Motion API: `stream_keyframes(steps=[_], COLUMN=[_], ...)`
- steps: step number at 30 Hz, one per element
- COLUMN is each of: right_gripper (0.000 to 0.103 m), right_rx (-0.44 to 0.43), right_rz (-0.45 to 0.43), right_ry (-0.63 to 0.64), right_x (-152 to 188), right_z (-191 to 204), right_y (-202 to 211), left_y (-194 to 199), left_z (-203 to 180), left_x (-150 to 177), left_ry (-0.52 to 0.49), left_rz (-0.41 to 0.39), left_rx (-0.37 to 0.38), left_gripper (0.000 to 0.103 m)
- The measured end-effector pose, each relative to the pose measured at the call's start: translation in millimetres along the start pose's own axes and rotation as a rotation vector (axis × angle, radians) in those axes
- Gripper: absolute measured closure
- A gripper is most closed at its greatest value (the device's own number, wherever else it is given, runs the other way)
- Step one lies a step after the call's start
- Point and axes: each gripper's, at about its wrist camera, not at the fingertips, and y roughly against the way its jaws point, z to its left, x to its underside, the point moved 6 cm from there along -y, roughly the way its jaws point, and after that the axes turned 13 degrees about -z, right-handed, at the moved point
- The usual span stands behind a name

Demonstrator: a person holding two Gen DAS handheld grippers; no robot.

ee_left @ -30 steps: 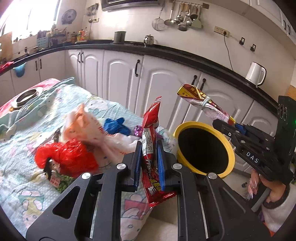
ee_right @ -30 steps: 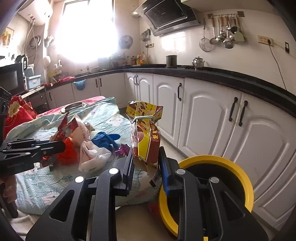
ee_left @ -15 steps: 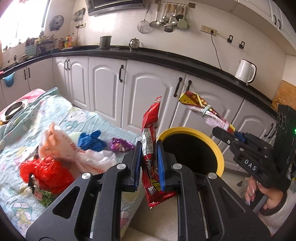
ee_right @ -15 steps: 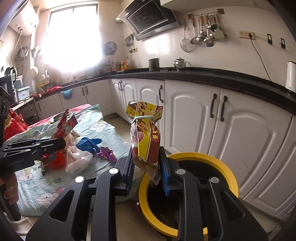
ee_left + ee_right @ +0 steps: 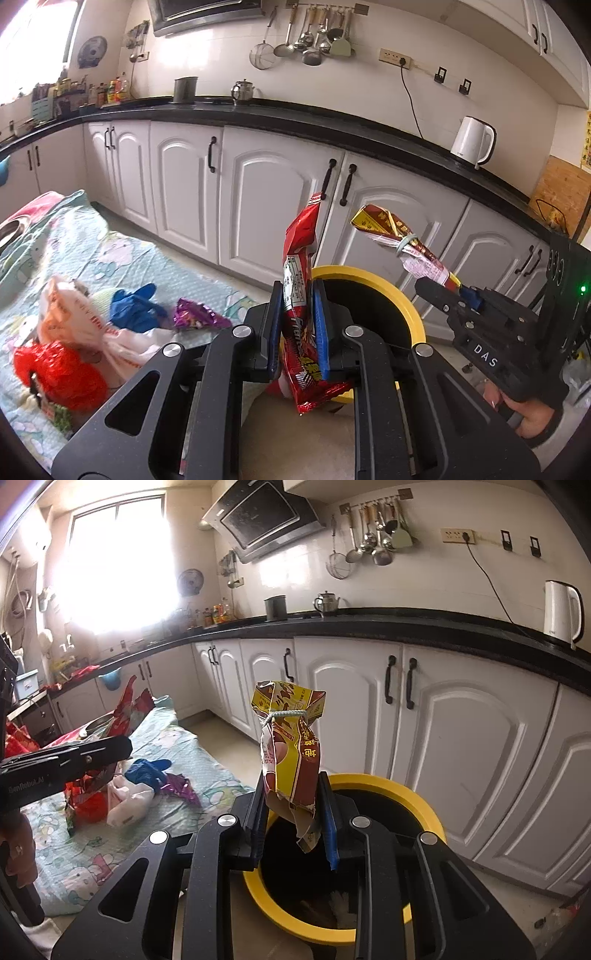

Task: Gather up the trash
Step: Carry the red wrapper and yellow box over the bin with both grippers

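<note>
My left gripper (image 5: 297,328) is shut on a red snack wrapper (image 5: 301,280) held upright beside the near rim of the yellow-rimmed trash bin (image 5: 408,306). My right gripper (image 5: 293,812) is shut on a yellow and brown snack bag (image 5: 290,749) tied with a band, held over the bin's (image 5: 424,812) open mouth. In the left wrist view the right gripper (image 5: 428,286) and its bag (image 5: 395,236) sit above the bin's right side. The left gripper (image 5: 122,746) also shows at the left of the right wrist view.
A low table with a cartoon cloth (image 5: 110,251) holds more trash: a red bag (image 5: 59,373), a white and orange bag (image 5: 74,325), a blue glove (image 5: 133,306), a purple wrapper (image 5: 195,314). White cabinets (image 5: 266,199) stand behind the bin.
Both grippers have moved right, away from the table toward the bin. The right gripper's bag now hangs over the bin opening. Both grips are unchanged.
</note>
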Motion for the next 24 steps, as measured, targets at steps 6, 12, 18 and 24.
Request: stream_keyframes(steps=[6,12,18,24], right_gripper=[0.079,0.079,0.079,0.079], right_rx=[0.035,0.077,0.111,0.133], right_rz=[0.02,0.047,0.086,0.122], right_ry=[-0.023,-0.05,-0.07,-0.088], right_x=[7.0,17.5,28.9,41.6], right_z=[-15.8,-33.2,-45.4,-53.6], right_y=[-0.5,-2.0,-6.4,-11.0], left_y=[-13.0,-28.3,-46.4,-66.5], left_z=[-12.2,-22.8,-32.4,-37.4], left_x=[3.2,9.6,18.8,31.4], left_ry=[-0.01,-0.019,-0.021,-0.007], left_rz=[0.015,0.039,0.069,0.114], left_rx=[0.017,0.033,0.058,0.08], left_gripper=[0.093,0.093,0.093,0.092])
